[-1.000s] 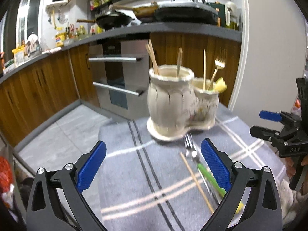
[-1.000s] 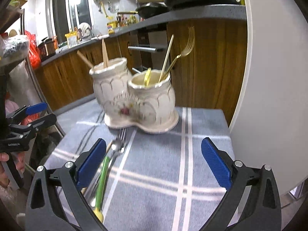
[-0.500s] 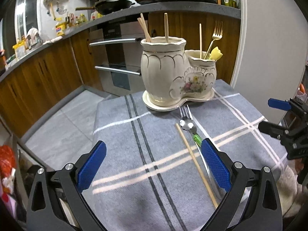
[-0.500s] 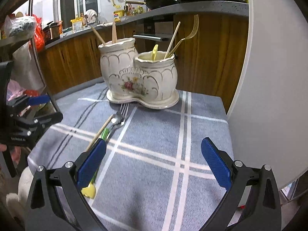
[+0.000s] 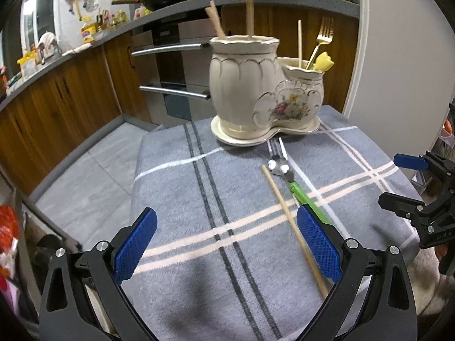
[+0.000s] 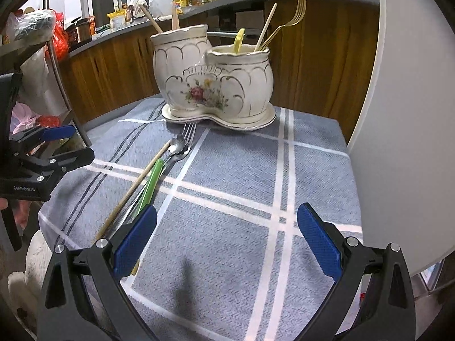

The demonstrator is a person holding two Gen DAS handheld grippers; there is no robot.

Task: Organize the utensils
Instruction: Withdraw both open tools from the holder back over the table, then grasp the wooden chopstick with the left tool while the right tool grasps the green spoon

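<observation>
Left wrist view shows the left gripper [image 5: 226, 245] held low over the grey checked tablecloth [image 5: 199, 199], its blue-padded fingers spread wide with nothing between them. Ahead, at the far end of the table, stands a cream ceramic utensil holder [image 5: 264, 96] with two joined pots on one base. The taller pot holds wooden chopsticks [image 5: 249, 17], and the shorter one holds another chopstick, a gold fork [image 5: 322, 38] and a yellow-handled utensil [image 5: 324, 62].

On the cloth in front of the holder lie the loose utensils, close together in a row pointing toward the holder. A silver fork [image 5: 277, 149] has its tines nearly touching the holder's base. A spoon with a green handle [image 5: 308, 201] lies over or just beside the fork; I cannot tell which. A single wooden chopstick [image 5: 290, 221] lies just left of them, its near end passing under the left gripper's right finger in this view. The right gripper [image 5: 412, 187] shows at the right edge, off the side of the table.

From the right wrist view, the right gripper [image 6: 226, 245] also hovers above the cloth with its fingers wide apart and empty. The loose chopstick [image 6: 133, 187] and green-handled spoon [image 6: 150, 182] lie to its left, running toward the holder [image 6: 216, 79]. The left gripper [image 6: 51, 147] shows at the left edge, beyond the table's side.
</observation>
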